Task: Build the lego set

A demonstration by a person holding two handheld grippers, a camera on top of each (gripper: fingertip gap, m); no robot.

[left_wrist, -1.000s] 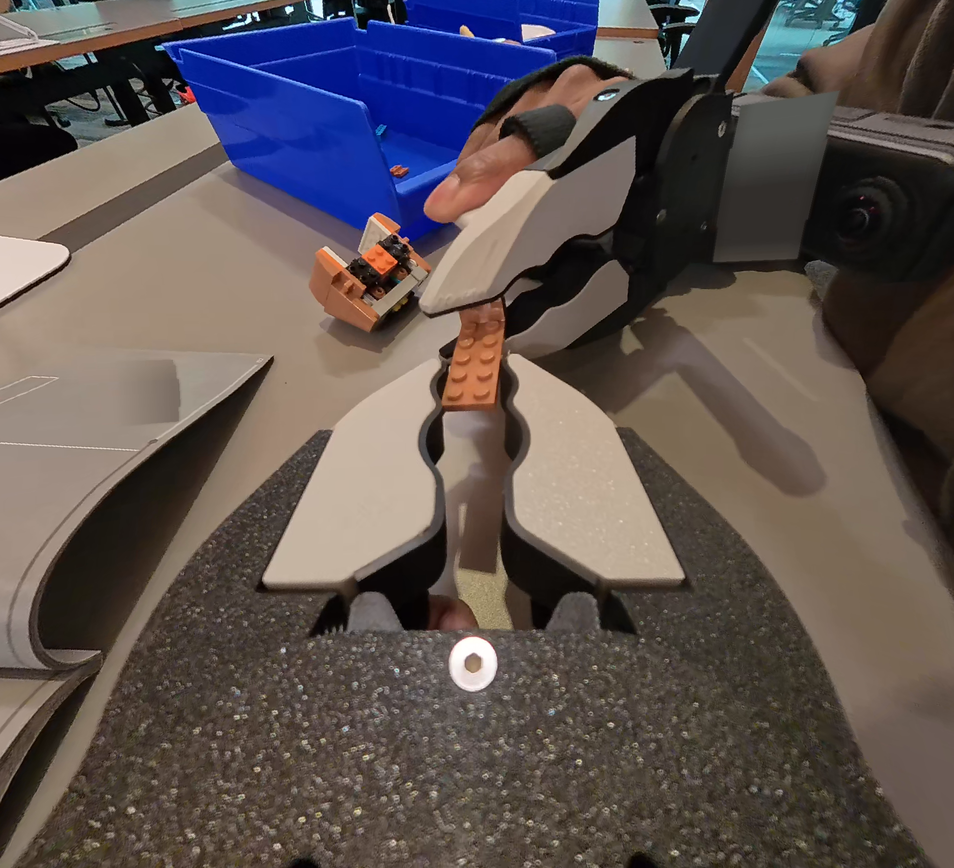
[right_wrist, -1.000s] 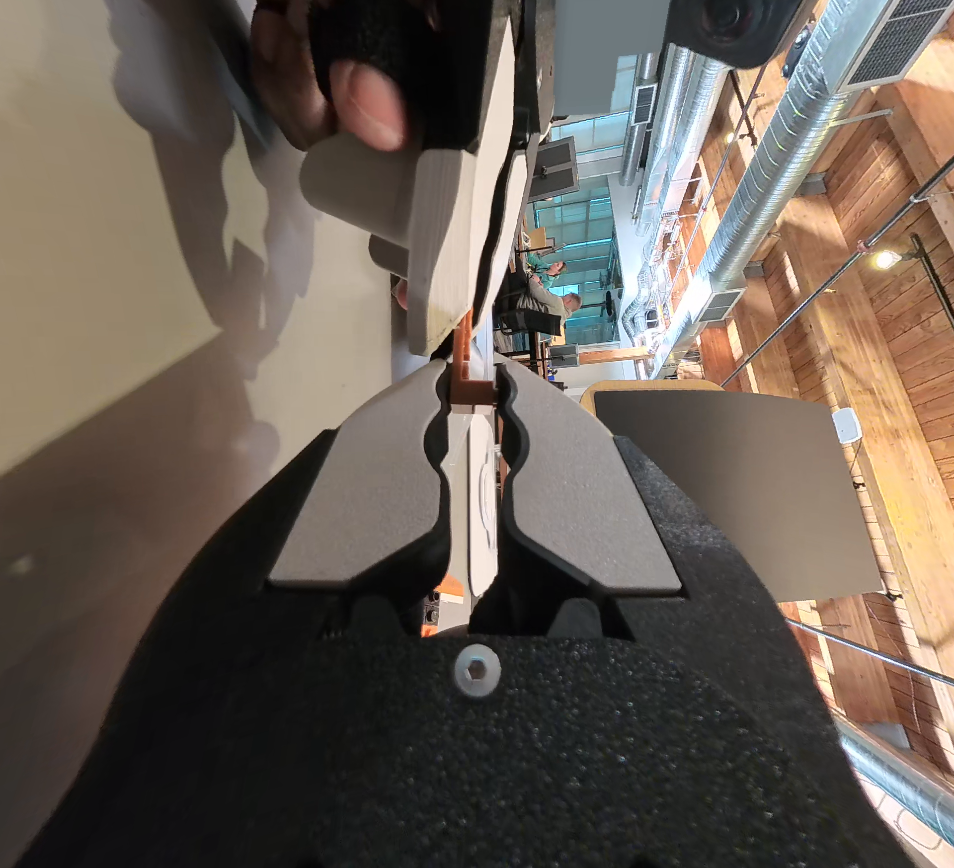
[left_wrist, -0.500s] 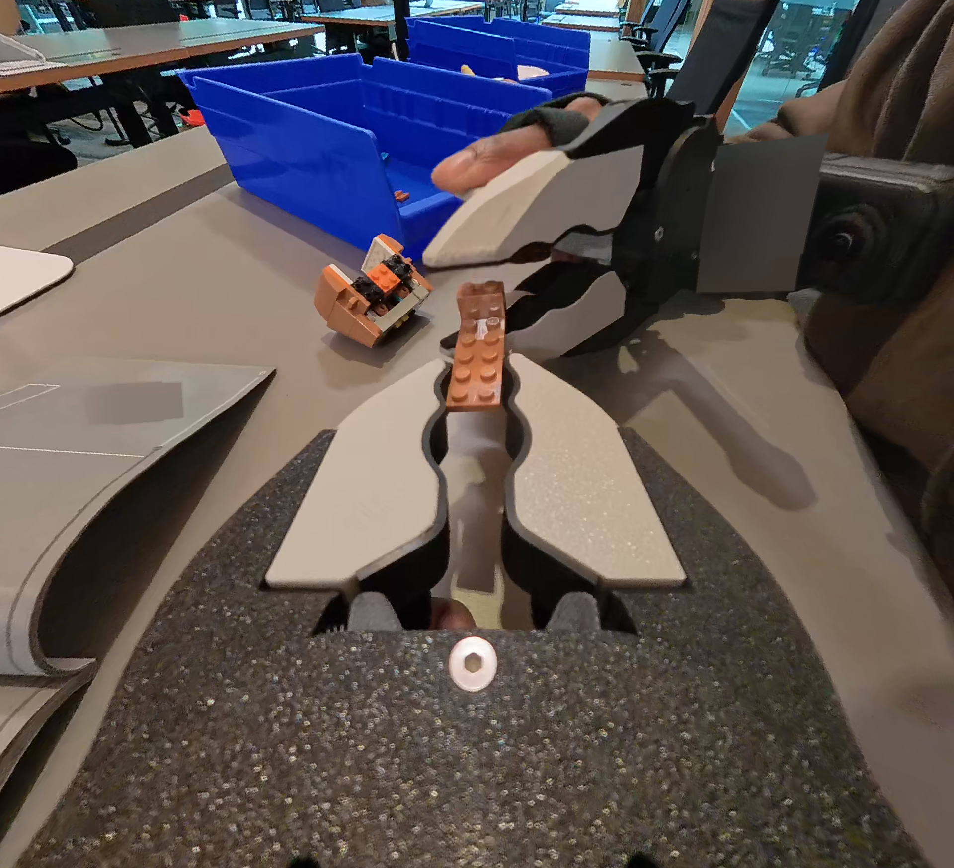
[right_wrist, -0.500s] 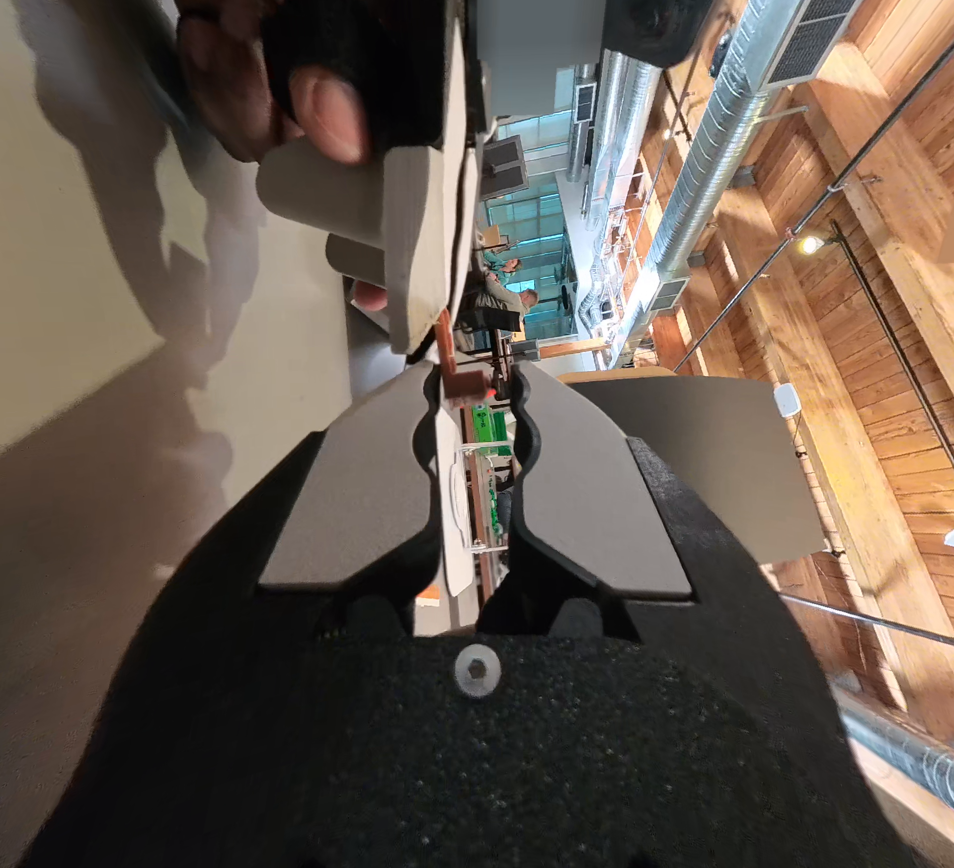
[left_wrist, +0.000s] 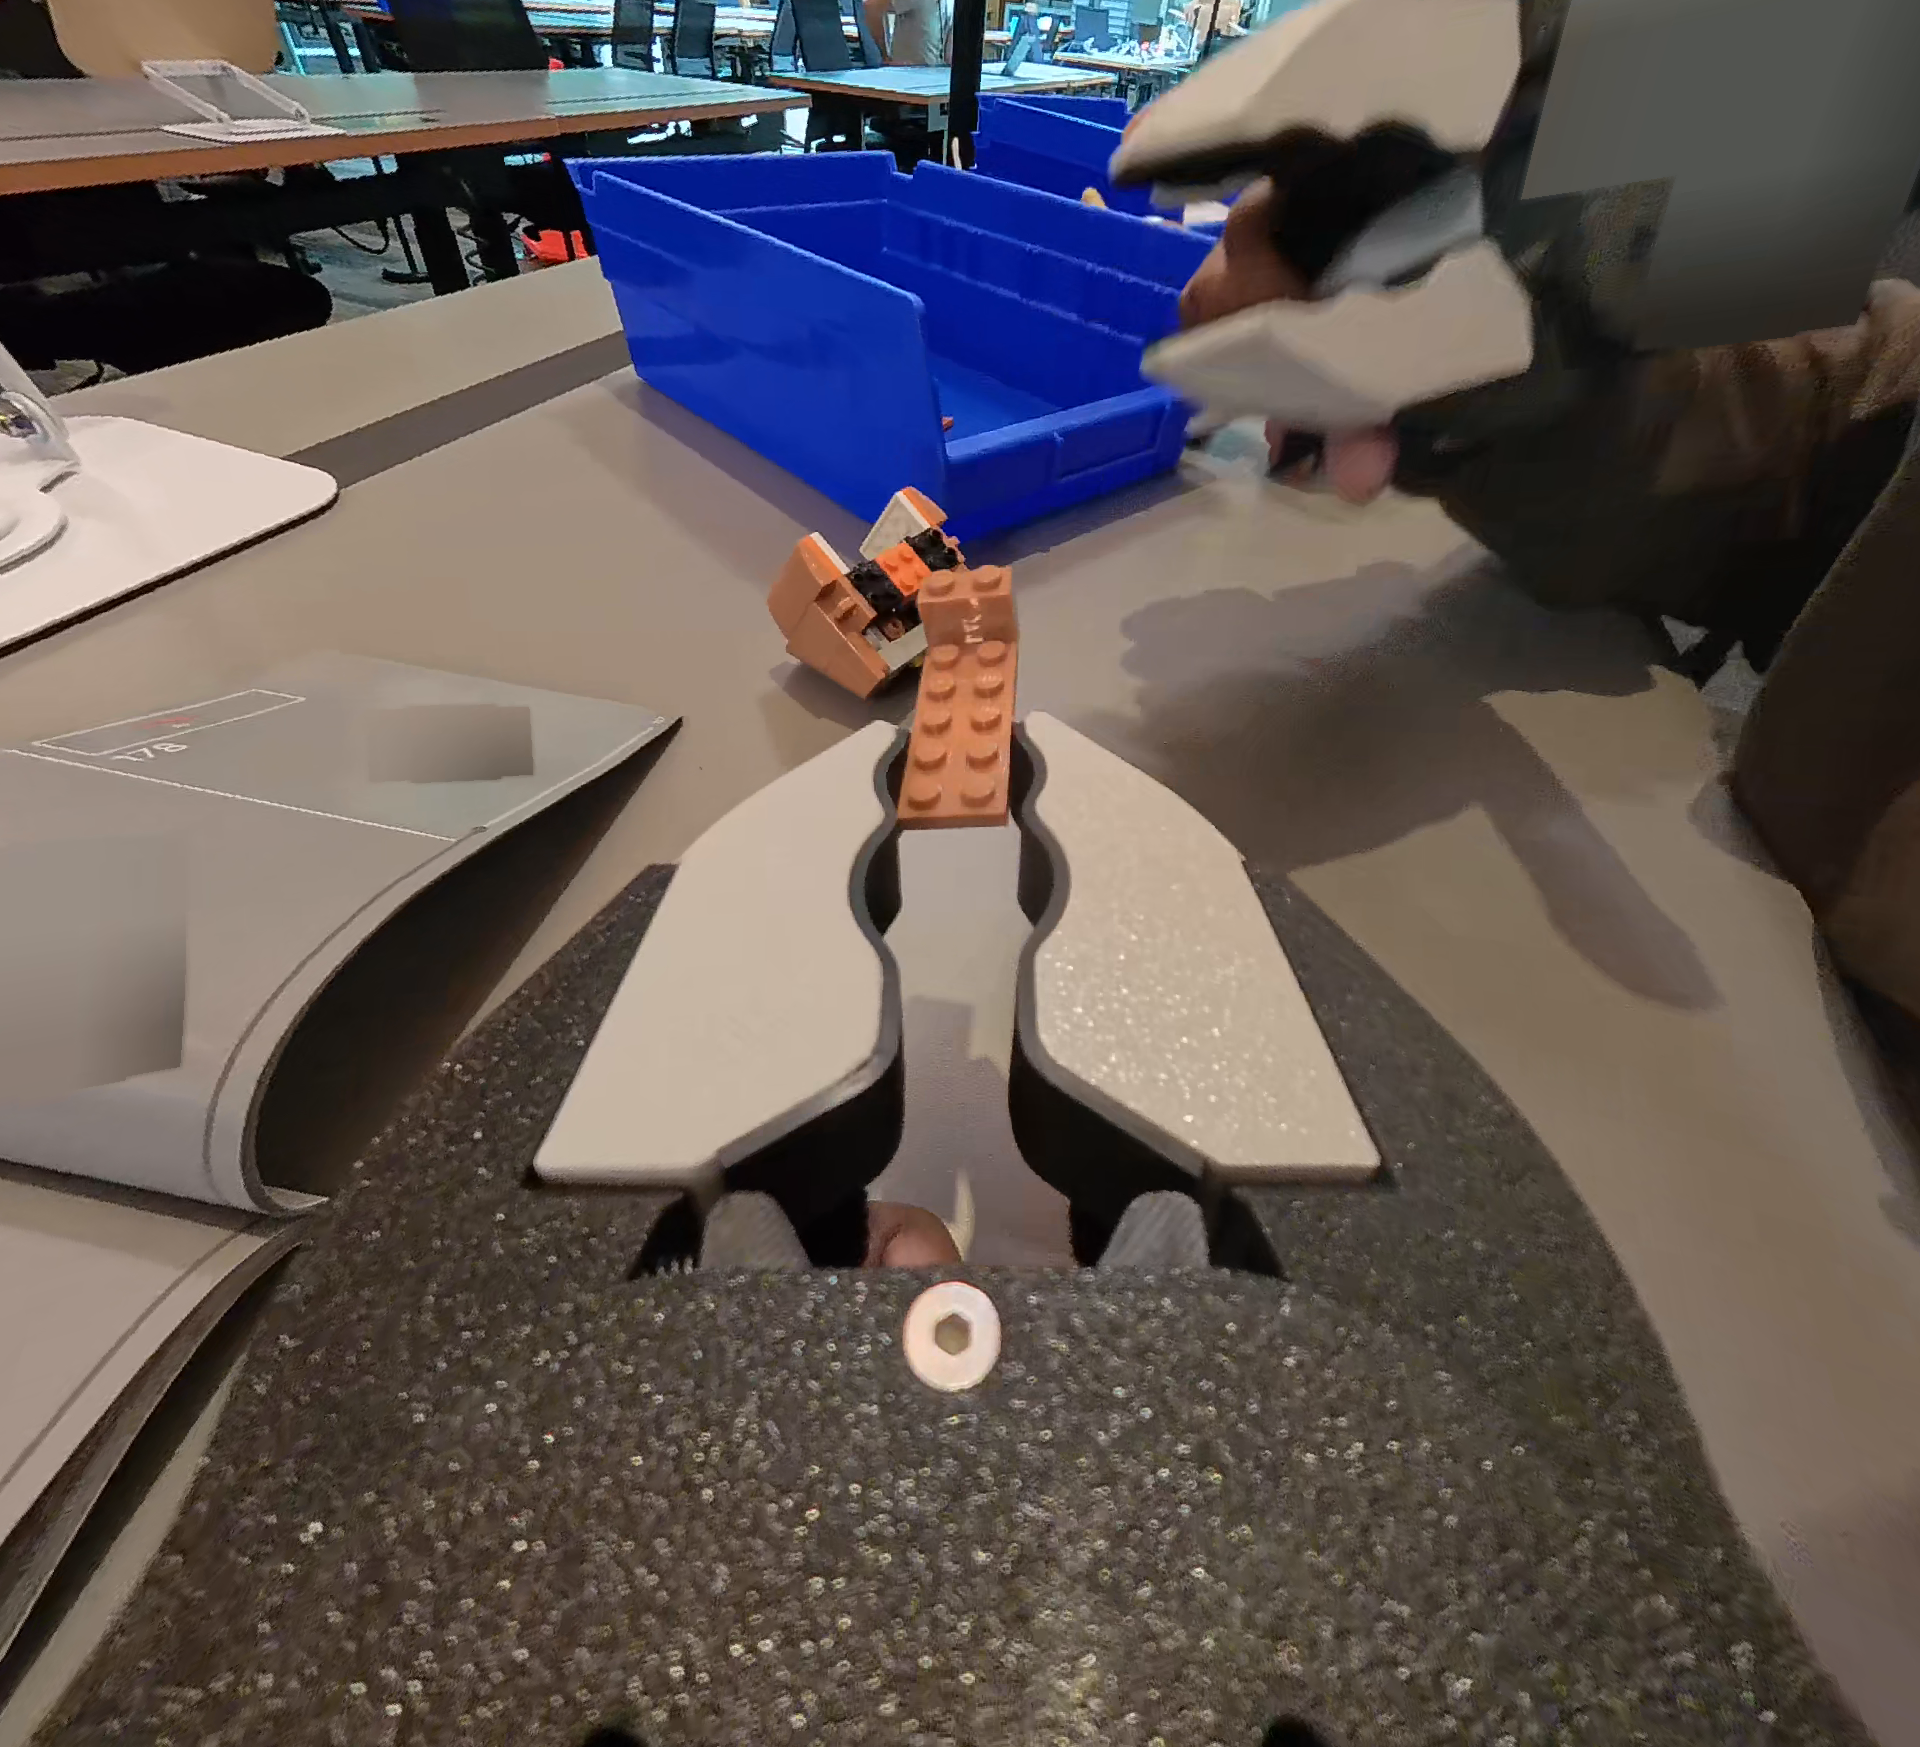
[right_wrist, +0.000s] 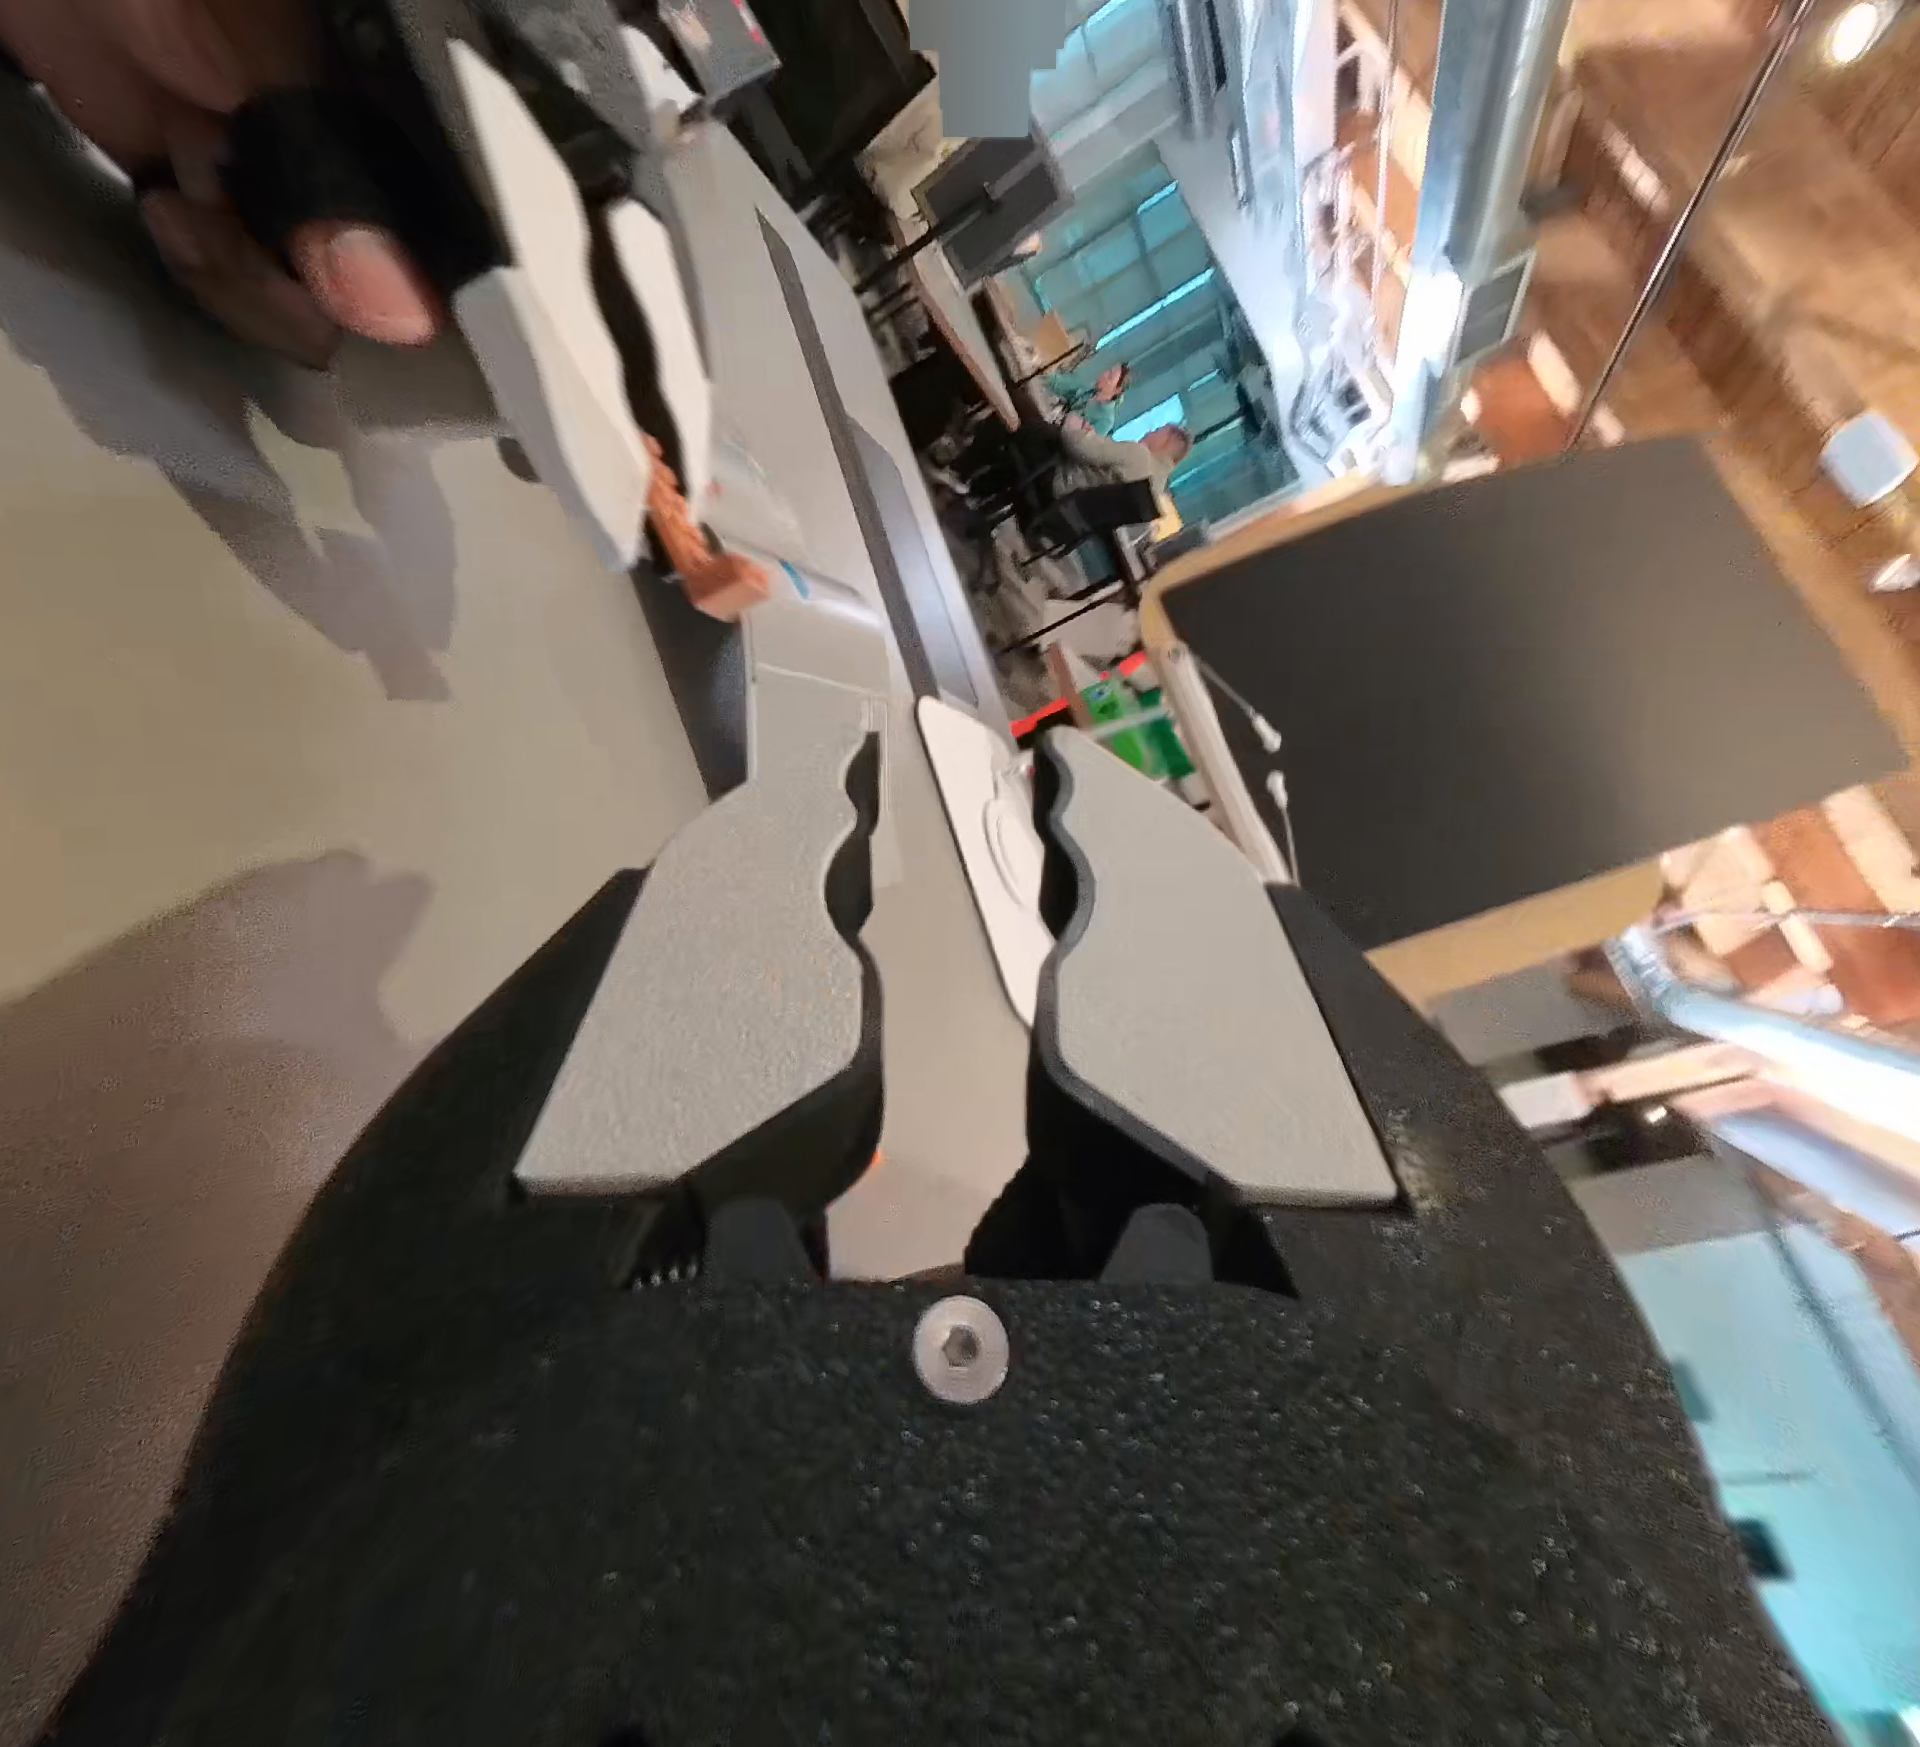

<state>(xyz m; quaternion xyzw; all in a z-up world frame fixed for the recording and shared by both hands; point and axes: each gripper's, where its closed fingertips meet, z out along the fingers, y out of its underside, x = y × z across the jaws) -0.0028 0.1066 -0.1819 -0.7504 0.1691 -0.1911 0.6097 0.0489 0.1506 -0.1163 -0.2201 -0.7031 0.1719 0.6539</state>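
My left gripper (left_wrist: 961, 733) is shut on the near end of a brown Lego plate (left_wrist: 966, 674), held level above the grey table (left_wrist: 1299, 918). A small brown brick (left_wrist: 971, 606) sits on the plate's far end. My right gripper (left_wrist: 1138, 263) hangs up at the right, blurred, its jaws apart and empty. In the right wrist view my right gripper (right_wrist: 956, 752) is open with nothing between its fingers. The left gripper (right_wrist: 670, 523) shows there at upper left with the plate (right_wrist: 717, 570). A partly built brown, orange and white model (left_wrist: 847, 606) lies on the table just beyond the plate.
A blue bin (left_wrist: 810, 326) stands behind the model, with a second blue bin (left_wrist: 1049, 128) farther back. An open instruction booklet (left_wrist: 260, 866) lies at the left. A white pad (left_wrist: 156, 502) lies at the far left. Office desks and chairs fill the background.
My right gripper has opened, let go of the small brick on the plate's far end, and pulled away up and right. My left gripper still holds the plate.
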